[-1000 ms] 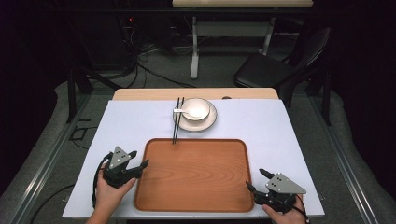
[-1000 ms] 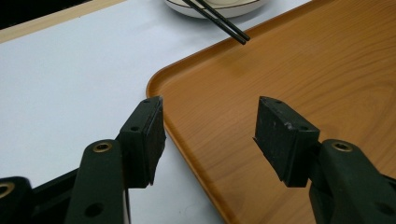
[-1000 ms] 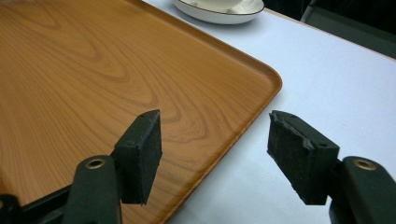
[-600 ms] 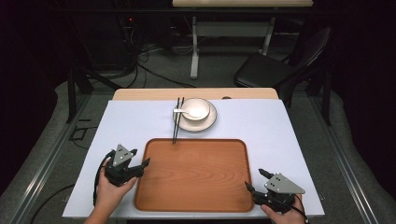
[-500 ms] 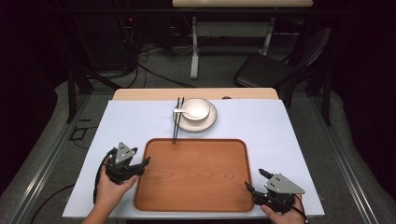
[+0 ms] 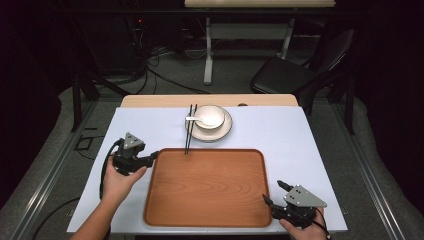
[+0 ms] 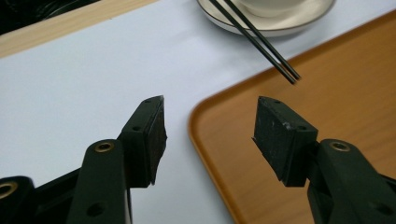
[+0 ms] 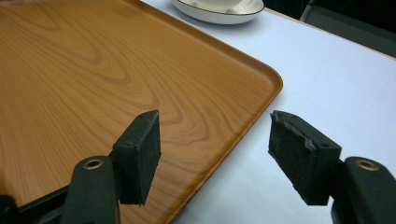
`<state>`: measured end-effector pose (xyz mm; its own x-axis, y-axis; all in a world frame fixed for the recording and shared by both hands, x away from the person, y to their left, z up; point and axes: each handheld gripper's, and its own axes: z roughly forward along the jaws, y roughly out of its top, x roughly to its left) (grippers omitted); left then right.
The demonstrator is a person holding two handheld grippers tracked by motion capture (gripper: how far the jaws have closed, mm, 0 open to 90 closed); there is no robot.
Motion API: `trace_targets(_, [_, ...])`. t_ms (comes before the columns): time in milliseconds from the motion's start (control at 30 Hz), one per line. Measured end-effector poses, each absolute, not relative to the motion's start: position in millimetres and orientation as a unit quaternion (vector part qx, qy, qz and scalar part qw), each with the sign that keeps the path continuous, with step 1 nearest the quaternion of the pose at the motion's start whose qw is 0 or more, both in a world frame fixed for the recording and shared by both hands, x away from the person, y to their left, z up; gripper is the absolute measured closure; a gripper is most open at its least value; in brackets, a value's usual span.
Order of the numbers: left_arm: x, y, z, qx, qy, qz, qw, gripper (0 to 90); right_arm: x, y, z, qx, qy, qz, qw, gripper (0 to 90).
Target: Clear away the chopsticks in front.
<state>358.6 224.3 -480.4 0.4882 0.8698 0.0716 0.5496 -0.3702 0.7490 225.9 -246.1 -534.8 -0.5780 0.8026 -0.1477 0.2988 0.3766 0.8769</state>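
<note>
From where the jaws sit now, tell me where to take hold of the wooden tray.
Grip the wooden tray by its raised rim: left gripper on the left edge, right gripper at the near right corner, each coming from outside. Both already stand open there, straddling the thin lip.

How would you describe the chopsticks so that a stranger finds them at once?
Start at the wooden tray in the middle of the white table. Just beyond its far edge stands a white plate with a bowl and spoon. The chopsticks are the two thin black sticks leaning on the plate's left rim, tips over the tray.
</note>
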Motion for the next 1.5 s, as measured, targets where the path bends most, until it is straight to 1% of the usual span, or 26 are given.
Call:
trace_targets(200, [377, 224, -466, 0.791, 0.453, 0.241, 0.333, 43.3, 226, -247, -535, 0.356, 0.775, 0.433, 0.29, 33.5])
trace_targets(367, [390, 221, -457, 0.796, 0.454, 0.245, 0.316, 43.5, 226, -248, -534, 0.356, 0.774, 0.435, 0.291, 33.5])
trace_targets(600, [406, 214, -450, 0.795, 0.457, 0.249, 0.311, 43.5, 226, -248, -534, 0.357, 0.774, 0.435, 0.291, 33.5])
trace_targets(767, [417, 205, -445, 0.799, 0.449, 0.252, 0.31, 46.3, 225, -249, -534, 0.357, 0.774, 0.435, 0.291, 33.5])
trace_targets(833, [421, 200, -444, 0.801, 0.451, 0.242, 0.309, 48.3, 225, -249, -533, 0.359, 0.773, 0.435, 0.291, 33.6])
trace_targets(1133, [439, 178, -449, 0.815, 0.451, 0.227, 0.286, 50.3, 225, -251, -533, 0.36, 0.772, 0.435, 0.292, 33.6])
trace_targets(1300, [452, 169, -456, 0.814, 0.468, 0.211, 0.272, 55.4, 225, -252, -532, 0.36, 0.77, 0.437, 0.294, 33.6])
trace_targets(1500, [460, 162, -465, 0.811, 0.484, 0.199, 0.263, 56.7, 224, -253, -532, 0.36, 0.77, 0.439, 0.292, 33.7])
